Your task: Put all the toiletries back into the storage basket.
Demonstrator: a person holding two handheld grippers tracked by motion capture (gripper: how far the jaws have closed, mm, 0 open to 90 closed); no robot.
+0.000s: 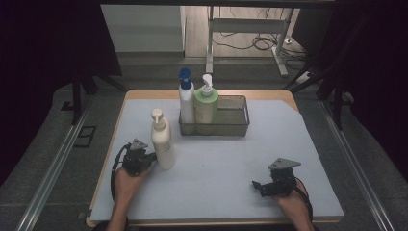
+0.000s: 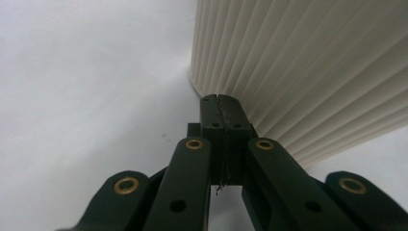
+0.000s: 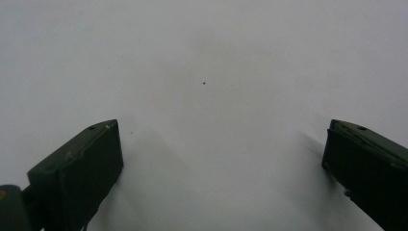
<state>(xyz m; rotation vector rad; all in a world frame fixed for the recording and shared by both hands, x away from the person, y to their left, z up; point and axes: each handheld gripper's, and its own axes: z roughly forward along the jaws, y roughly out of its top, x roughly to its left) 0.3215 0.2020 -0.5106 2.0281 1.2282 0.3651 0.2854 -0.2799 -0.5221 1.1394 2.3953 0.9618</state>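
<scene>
Cream-coloured and ribbed, the tall plastic pump bottle (image 1: 162, 142) stands upright on the pale grey mat (image 1: 216, 159), on its left part, in front of the dark wire-mesh basket (image 1: 231, 126) and apart from it. Just to the bottle's left sits the left gripper (image 1: 150, 158), held low by the person's left hand (image 1: 126, 180). In the left gripper view its two black jaws are pressed flat together with nothing between them, and their tips (image 2: 221, 103) sit right at the bottle's ribbed wall (image 2: 308, 72), near its base; whether they actually touch it I cannot tell.

Inside the basket, at its left end, stand a white bottle with a blue pump (image 1: 186, 98) and a green bottle with a white pump (image 1: 206, 103), side by side.

On the right part of the mat, well apart from the bottles, the right gripper (image 1: 257, 185) rests low in the right hand (image 1: 294, 204). Its jaws stand spread wide over bare mat (image 3: 207, 96), holding nothing.
</scene>
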